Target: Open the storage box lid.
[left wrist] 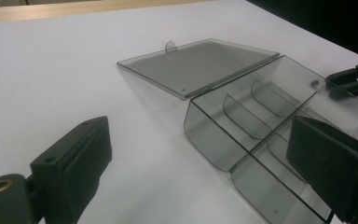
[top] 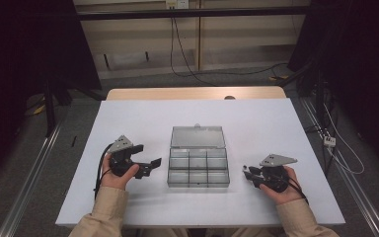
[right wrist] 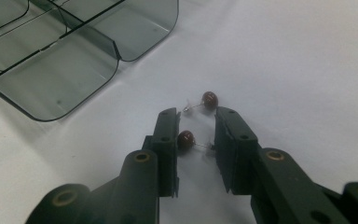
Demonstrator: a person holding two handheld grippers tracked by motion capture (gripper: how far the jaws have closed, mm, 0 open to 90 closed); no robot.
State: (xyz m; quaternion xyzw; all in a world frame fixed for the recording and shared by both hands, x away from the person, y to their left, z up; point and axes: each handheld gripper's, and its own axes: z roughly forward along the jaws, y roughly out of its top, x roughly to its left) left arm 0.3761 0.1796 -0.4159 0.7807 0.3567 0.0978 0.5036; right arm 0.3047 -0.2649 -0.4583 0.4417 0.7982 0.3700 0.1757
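Note:
A clear grey compartment box [top: 198, 170] sits open at the middle of the white table, its lid [top: 198, 137] lying flat behind it; the compartments look empty. My left gripper [top: 148, 154] stands open just left of the box, and in the left gripper view its wide jaws frame the box [left wrist: 242, 126]. My right gripper [top: 246, 171] rests on the table right of the box. In the right gripper view its jaws [right wrist: 197, 112] are narrowly open around a dark red bead earring [right wrist: 185, 139]. A second bead earring [right wrist: 209, 99] lies just past the tips.
The white table [top: 143, 118] has a wooden strip [top: 192, 93] along its far edge. Dark stands and cables [top: 187, 64] are on the floor beyond. The other gripper's tips [left wrist: 354, 79] show past the box in the left gripper view.

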